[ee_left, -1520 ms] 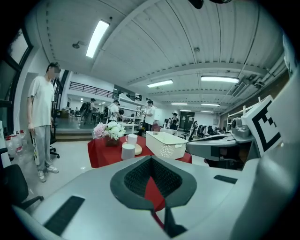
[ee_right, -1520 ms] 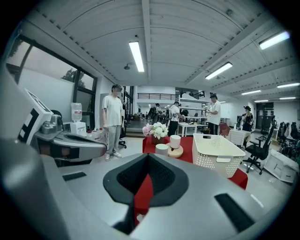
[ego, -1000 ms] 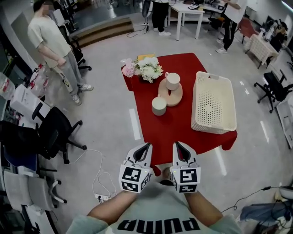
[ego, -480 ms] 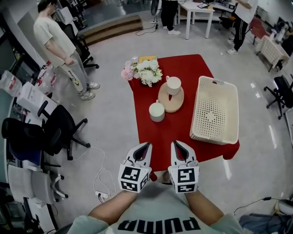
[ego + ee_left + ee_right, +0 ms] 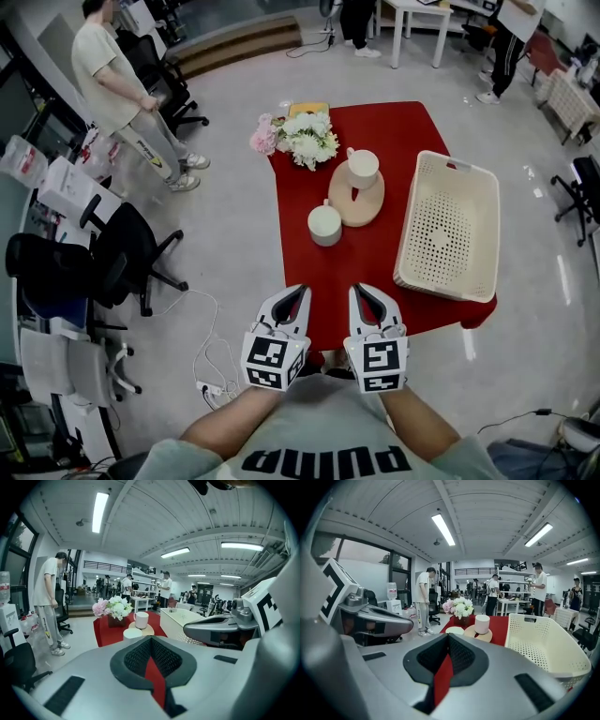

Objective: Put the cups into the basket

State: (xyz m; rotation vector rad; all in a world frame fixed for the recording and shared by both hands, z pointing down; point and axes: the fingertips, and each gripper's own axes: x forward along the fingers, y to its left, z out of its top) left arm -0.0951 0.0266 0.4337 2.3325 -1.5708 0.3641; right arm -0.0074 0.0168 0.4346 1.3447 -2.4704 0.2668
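On the red table (image 5: 412, 131) a low white cup (image 5: 325, 224) stands near the left side. A white mug (image 5: 362, 167) sits on a round wooden board (image 5: 356, 199) behind it. To their right lies the cream perforated basket (image 5: 448, 228), with nothing in it. My left gripper (image 5: 292, 298) and right gripper (image 5: 364, 296) hang side by side at the table's near edge, both shut and holding nothing. The left gripper view shows the mug (image 5: 141, 619) and the low cup (image 5: 132, 633) ahead. From the right gripper view I see the mug (image 5: 482, 623) and the basket (image 5: 543, 644).
A bunch of white and pink flowers (image 5: 305, 139) stands at the table's far left corner. Black office chairs (image 5: 103, 267) and a person (image 5: 117, 89) are off to the left. A power strip with a cable (image 5: 211, 366) lies on the floor by my left side.
Both grippers have edged forward toward the table's near edge, still side by side. The table and basket sit slightly lower in the head view. The jaws stay shut.
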